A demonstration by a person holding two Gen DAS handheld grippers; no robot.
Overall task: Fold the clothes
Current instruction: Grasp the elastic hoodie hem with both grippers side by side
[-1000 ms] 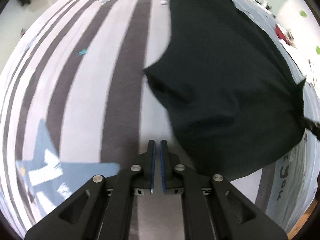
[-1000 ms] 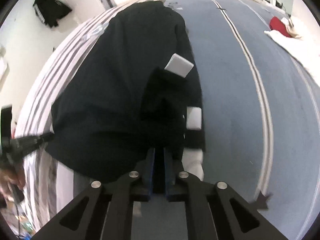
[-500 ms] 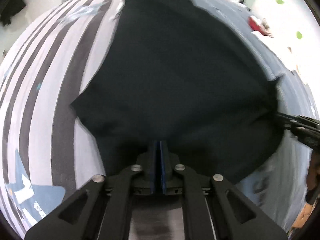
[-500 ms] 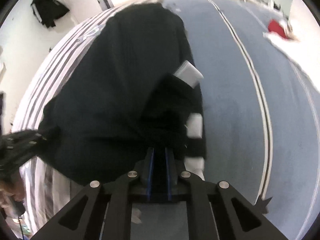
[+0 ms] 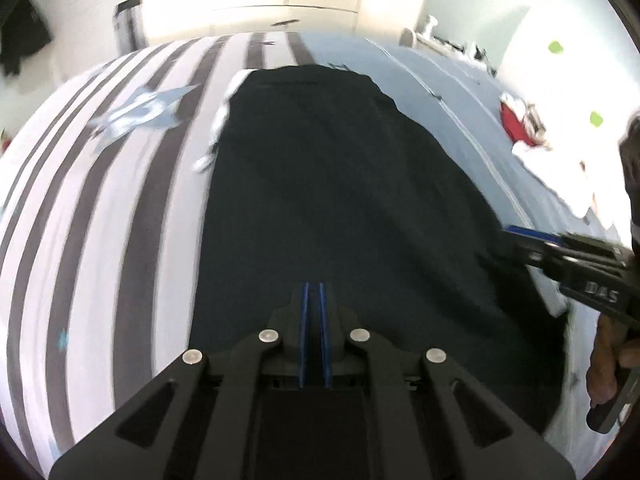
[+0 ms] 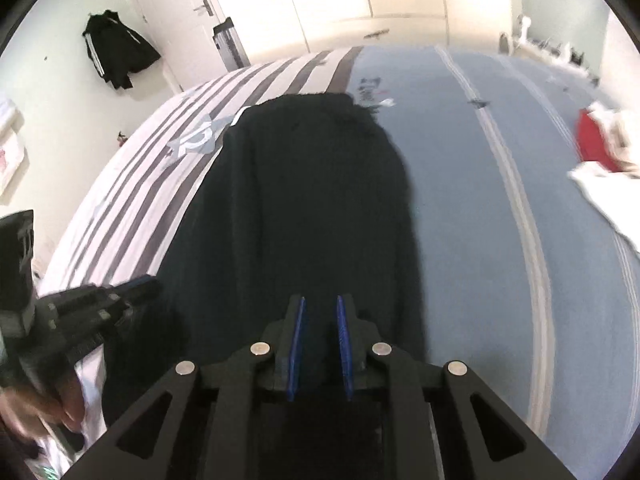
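A black garment (image 5: 340,180) lies lengthwise on the bed as a long, narrow shape; in the right wrist view the same garment (image 6: 304,184) reaches from the far end to my fingers. My left gripper (image 5: 314,292) is shut and hovers over the garment's near end, with nothing clearly between its pads. It shows in the right wrist view as the left gripper (image 6: 148,284) at the garment's left edge. My right gripper (image 6: 320,308) has its jaws opening over the near right part of the cloth; the pads do not press on it. From the left, the right gripper (image 5: 508,236) points at the garment's right edge.
The bed has a grey-and-white striped cover (image 5: 120,200) on the left and a blue cover (image 6: 480,240) on the right. Red and white clothes (image 6: 592,140) are piled at the right edge. A black jacket (image 6: 116,52) hangs on the wall near a suitcase (image 6: 230,46).
My left gripper swung from the striped cover to over the garment. The right gripper, earlier shut on a black fold with white cuffs, has let go; the garment now lies flatter and narrower.
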